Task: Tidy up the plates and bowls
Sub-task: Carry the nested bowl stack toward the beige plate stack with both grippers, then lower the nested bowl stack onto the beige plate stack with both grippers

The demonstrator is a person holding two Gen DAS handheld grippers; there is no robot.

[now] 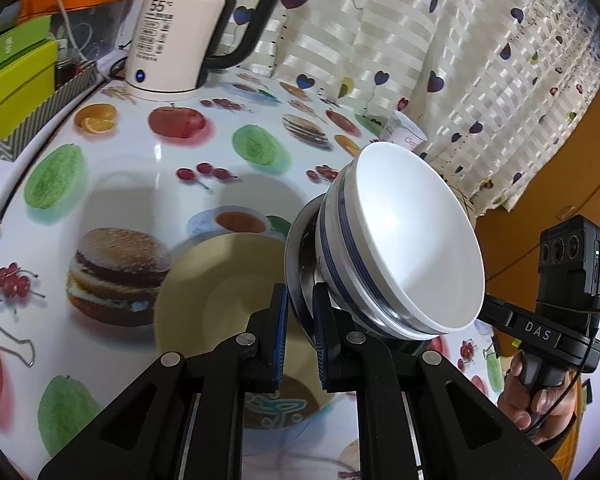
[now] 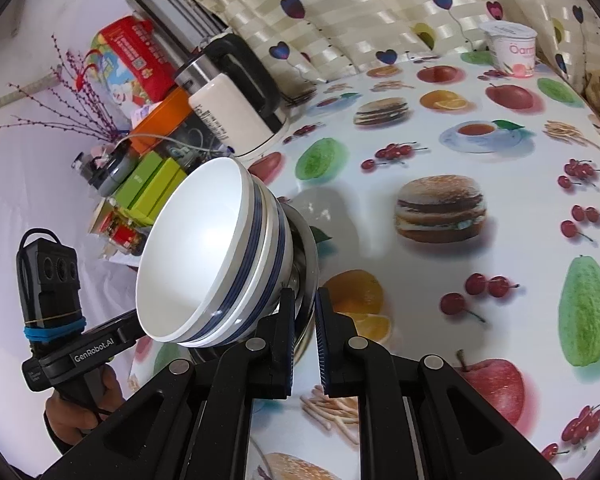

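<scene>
A stack of white bowls with blue stripes (image 1: pixel 404 248) sits nested in a shiny steel bowl (image 1: pixel 300 264), and the whole stack is held in the air, tilted. My left gripper (image 1: pixel 300 332) is shut on the steel bowl's rim. My right gripper (image 2: pixel 304 336) is shut on the opposite rim of the same steel bowl (image 2: pixel 306 264), with the striped bowls (image 2: pixel 212 256) to its left. A yellow plate (image 1: pixel 220 300) lies on the table under the left gripper.
The table (image 2: pixel 420 152) has a fruit and burger print cloth. A white kettle (image 1: pixel 176 40) and green boxes (image 1: pixel 16 80) stand at its far edge. A yogurt cup (image 2: pixel 514 50) stands by the curtain. A binder clip (image 1: pixel 12 348) lies at the left.
</scene>
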